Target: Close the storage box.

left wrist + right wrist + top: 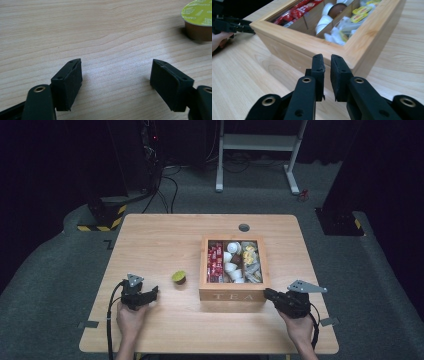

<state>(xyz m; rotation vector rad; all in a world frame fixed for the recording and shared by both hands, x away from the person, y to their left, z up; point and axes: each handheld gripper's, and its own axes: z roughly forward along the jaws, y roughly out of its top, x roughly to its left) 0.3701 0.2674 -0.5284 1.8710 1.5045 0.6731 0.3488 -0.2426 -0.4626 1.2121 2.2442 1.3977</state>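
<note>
Small brown coffee capsule with lime-green foil lid, upright, lid facing up, left of centre on pale wooden surface. Left tool wide open, empty. Right tool barely parted, empty, beside wooden tea box.

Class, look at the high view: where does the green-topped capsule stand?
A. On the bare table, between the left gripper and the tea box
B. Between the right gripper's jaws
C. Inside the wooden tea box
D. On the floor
A: the capsule stands alone on the table, right of the left gripper and left of the tea box.
</note>
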